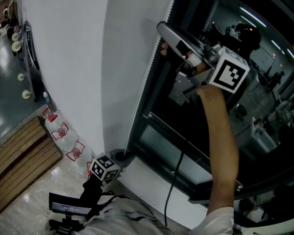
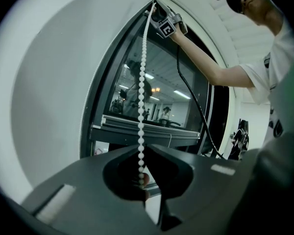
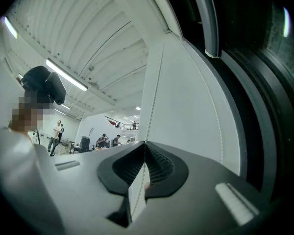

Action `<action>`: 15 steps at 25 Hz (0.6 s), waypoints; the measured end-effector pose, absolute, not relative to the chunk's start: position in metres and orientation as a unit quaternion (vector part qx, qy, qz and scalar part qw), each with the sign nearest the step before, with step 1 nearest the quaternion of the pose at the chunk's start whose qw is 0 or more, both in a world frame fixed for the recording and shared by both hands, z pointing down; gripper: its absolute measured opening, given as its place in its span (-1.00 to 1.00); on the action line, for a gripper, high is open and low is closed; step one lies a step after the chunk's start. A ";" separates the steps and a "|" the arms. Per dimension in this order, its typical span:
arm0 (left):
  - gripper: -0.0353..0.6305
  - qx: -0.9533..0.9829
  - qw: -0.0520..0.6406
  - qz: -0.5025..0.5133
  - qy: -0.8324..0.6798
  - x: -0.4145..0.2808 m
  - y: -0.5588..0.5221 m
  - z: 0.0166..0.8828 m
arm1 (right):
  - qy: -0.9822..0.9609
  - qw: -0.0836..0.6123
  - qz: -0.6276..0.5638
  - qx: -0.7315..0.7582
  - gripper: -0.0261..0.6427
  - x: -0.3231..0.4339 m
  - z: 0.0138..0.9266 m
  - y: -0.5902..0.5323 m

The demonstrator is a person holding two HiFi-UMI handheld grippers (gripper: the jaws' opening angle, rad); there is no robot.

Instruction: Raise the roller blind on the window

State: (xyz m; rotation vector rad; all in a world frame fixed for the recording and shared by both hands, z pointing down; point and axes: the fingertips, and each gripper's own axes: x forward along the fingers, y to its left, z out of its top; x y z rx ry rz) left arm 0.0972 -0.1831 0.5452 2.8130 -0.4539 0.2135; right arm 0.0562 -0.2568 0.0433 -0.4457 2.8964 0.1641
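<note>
The white roller blind [image 1: 88,58] hangs over the left part of the window, and its white bead chain [image 1: 146,77] runs down its right edge. High on the chain, my right gripper [image 1: 162,31] is shut on it. In the right gripper view the jaws [image 3: 145,143] meet at the tips, with the chain [image 3: 158,77] running up along the blind [image 3: 186,106]. My left gripper [image 1: 121,156] sits low by the sill. In the left gripper view its jaws [image 2: 141,148] are shut on the chain [image 2: 142,82], which rises taut to the right gripper [image 2: 159,11].
Dark window glass [image 1: 245,106] in a black frame [image 1: 157,116] fills the right side, above a white sill [image 1: 152,185]. A black cable [image 1: 174,180] hangs from the right gripper. Wooden slats [image 1: 19,160] lie on the floor at lower left.
</note>
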 end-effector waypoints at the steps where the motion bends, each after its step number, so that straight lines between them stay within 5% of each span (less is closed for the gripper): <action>1: -0.90 0.974 0.142 0.074 -0.157 0.097 -0.183 0.546 | 0.982 0.104 0.051 -0.148 -0.90 0.057 0.044 -0.256; 15: -0.90 0.975 0.141 0.078 -0.152 0.101 -0.180 0.543 | 0.985 0.078 0.042 -0.146 -0.91 0.051 0.076 -0.239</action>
